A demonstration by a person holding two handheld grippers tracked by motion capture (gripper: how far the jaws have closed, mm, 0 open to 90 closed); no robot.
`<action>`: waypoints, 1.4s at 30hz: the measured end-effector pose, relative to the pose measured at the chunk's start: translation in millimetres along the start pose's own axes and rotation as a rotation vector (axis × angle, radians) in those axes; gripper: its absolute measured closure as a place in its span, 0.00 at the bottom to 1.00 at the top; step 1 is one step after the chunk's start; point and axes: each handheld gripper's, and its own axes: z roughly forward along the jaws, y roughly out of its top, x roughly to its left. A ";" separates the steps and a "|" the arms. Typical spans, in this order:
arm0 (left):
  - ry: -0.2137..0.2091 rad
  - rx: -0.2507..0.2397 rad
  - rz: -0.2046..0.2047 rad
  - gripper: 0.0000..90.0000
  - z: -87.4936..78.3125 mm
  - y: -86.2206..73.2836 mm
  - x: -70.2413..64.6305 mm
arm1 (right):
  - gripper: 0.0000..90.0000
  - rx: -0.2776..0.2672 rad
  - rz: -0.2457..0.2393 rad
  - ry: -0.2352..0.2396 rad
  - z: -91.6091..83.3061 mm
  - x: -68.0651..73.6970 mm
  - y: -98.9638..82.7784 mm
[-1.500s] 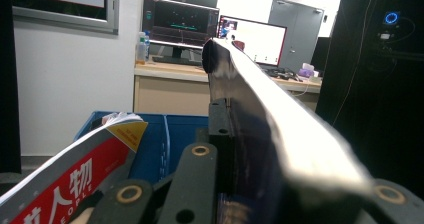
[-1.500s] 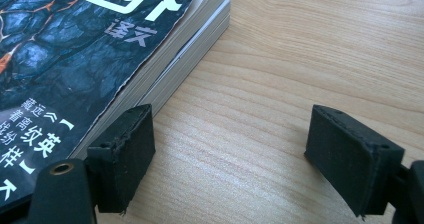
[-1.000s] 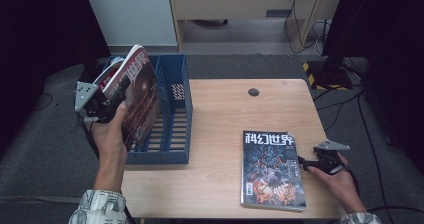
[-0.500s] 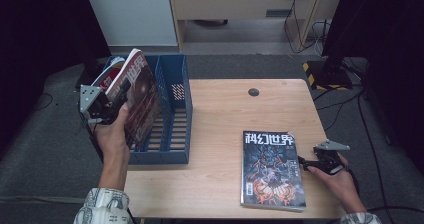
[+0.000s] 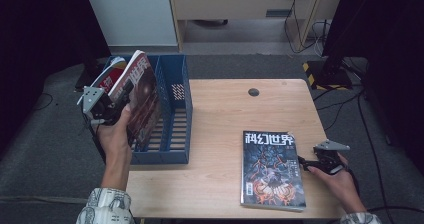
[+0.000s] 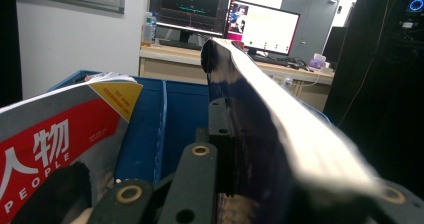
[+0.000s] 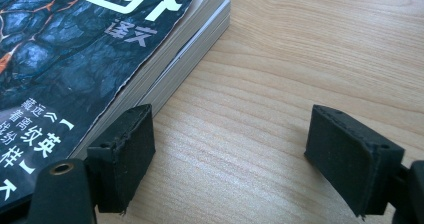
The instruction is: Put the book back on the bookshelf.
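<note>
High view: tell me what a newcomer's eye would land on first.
The dark glossy magazine held upright over the blue slotted plastic file rack at the table's left, clamped in the left gripper. Next, the thick black-and-orange magazine lying flat at the wooden table's right front, the right gripper with open jaws beside its edge.

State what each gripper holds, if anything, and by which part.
The left gripper is shut on a dark-covered magazine, gripping its lower edge over the blue file rack. The right gripper holds nothing; it stands open beside the magazine stack.
</note>
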 end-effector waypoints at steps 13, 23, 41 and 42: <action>0.007 0.004 -0.017 0.93 -2.0 -7.3 5.7 | 0.22 0.000 0.000 0.000 0.0 0.0 0.0; 0.013 0.008 -0.016 0.93 -1.2 -10.0 4.9 | 0.22 0.000 0.000 0.000 0.0 0.0 0.0; 0.018 0.019 -0.017 0.93 1.0 -20.4 8.6 | 0.22 0.000 0.000 0.000 0.0 0.0 0.0; 0.019 0.020 -0.016 0.93 1.2 -21.1 8.7 | 0.22 0.000 0.000 0.000 0.0 0.0 0.0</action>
